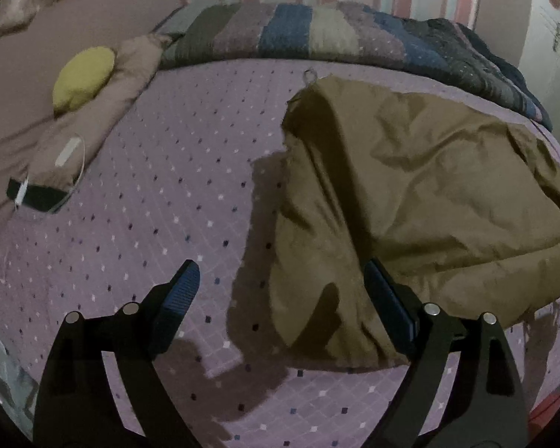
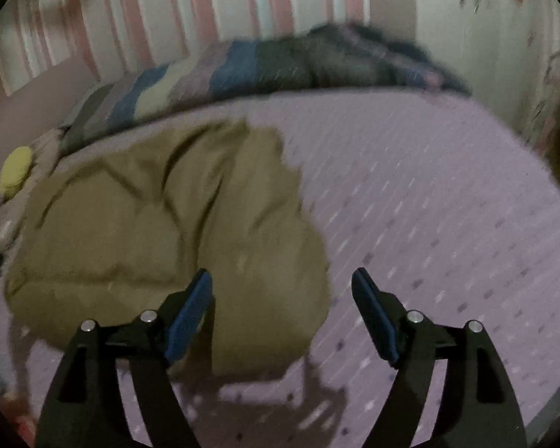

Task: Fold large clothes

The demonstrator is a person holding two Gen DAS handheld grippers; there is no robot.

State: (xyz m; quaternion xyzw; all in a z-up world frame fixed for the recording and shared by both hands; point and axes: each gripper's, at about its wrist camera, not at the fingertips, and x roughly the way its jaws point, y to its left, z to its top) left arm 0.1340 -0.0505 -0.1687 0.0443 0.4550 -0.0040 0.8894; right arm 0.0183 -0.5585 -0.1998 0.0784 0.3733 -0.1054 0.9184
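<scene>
Where fingers [image 1: 388,298] gape: brown garment [image 1: 410,201] beneath.

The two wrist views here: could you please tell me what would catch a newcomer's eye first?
A rumpled olive-brown garment lies bunched on the lilac dotted bedspread. Both hand-held grippers, left and right, hover open at its near edge. A striped blanket lies behind it.

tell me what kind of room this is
Most likely a bedroom: a bed with a lilac dotted quilted bedspread, a striped folded blanket along the pink-striped wall, and a crumpled olive-brown garment lying on top.
</scene>
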